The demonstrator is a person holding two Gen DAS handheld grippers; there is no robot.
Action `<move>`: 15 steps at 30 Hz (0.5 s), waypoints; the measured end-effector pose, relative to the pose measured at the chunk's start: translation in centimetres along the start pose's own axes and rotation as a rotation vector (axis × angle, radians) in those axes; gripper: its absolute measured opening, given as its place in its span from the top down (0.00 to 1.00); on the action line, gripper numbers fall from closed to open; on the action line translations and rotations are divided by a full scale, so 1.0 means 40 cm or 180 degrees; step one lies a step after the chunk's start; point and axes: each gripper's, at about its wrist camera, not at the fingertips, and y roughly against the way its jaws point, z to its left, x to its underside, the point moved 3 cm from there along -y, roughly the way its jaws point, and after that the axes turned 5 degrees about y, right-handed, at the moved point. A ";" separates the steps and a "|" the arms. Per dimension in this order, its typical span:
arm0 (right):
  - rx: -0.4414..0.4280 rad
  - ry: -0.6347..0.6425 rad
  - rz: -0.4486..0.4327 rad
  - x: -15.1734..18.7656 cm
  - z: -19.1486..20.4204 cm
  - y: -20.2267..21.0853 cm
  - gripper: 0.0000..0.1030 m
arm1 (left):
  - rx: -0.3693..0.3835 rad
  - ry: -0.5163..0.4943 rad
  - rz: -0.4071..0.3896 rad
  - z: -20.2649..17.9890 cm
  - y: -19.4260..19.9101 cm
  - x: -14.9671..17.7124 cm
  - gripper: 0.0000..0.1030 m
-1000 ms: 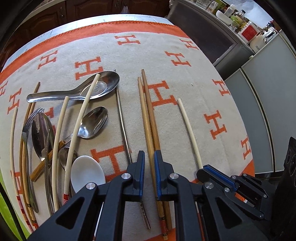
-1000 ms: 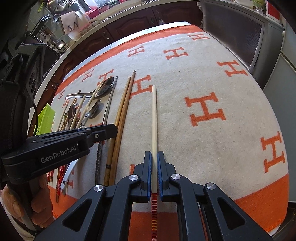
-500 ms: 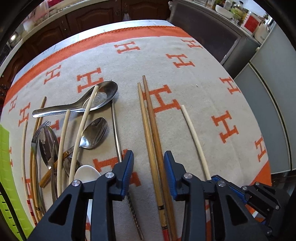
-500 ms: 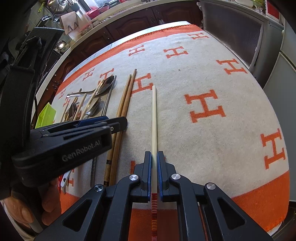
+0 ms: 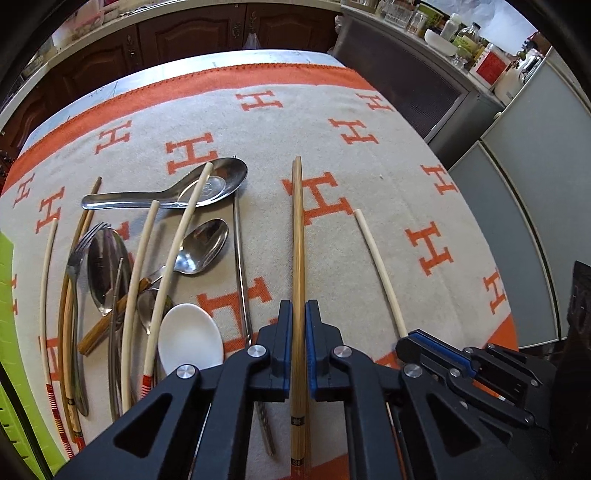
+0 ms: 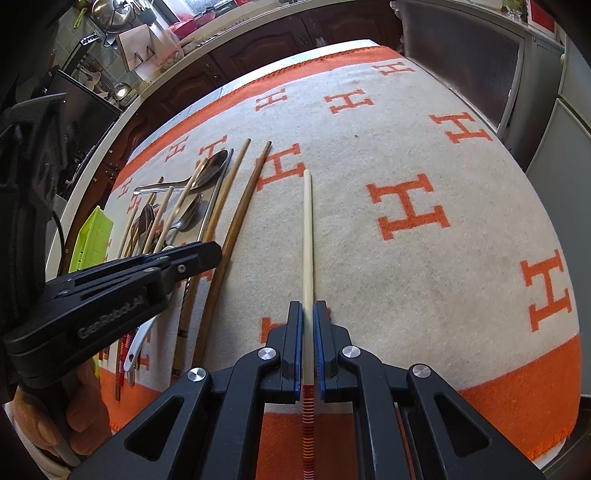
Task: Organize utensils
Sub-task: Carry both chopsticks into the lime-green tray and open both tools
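My left gripper point(image 5: 297, 314) is shut on a brown wooden chopstick point(image 5: 297, 236) that runs forward between its fingers. In the right wrist view two brown chopsticks point(image 6: 236, 225) lie side by side, with the left gripper point(image 6: 199, 254) over their near part. My right gripper point(image 6: 307, 314) is shut on a cream chopstick point(image 6: 307, 229) with a red-striped end; it also shows in the left wrist view point(image 5: 376, 266). A pile of utensils lies left: a steel soup spoon point(image 5: 207, 188), a spoon point(image 5: 199, 245), a fork point(image 5: 79, 251), a white spoon point(image 5: 190, 338), a steel chopstick point(image 5: 240, 258) and cream chopsticks point(image 5: 173, 258).
An orange-and-beige H-patterned cloth point(image 5: 369, 177) covers the table. A green tray point(image 6: 92, 240) sits at the left edge. Kitchen cabinets point(image 5: 184, 29) stand behind the table, a grey appliance point(image 5: 417, 81) to the right.
My left gripper opened, shifted right over the brown chopsticks and shut on one of them. My right gripper has stayed shut on the cream chopstick.
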 end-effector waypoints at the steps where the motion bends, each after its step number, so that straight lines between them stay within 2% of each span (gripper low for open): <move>1: -0.0002 0.0002 0.0003 0.000 0.001 0.001 0.94 | 0.0013 0.0006 -0.0008 0.004 0.011 0.001 0.96; 7: -0.0059 0.0067 -0.0025 -0.003 0.030 0.022 0.94 | 0.0062 0.0145 -0.0104 0.055 0.105 0.007 0.96; 12: -0.0166 0.0172 -0.0033 -0.006 0.084 0.049 0.94 | -0.0002 0.0360 -0.0316 0.156 0.234 0.026 0.96; 15: -0.0250 0.0290 -0.0022 -0.013 0.139 0.061 0.94 | -0.0122 0.0525 -0.0474 0.236 0.312 0.042 0.96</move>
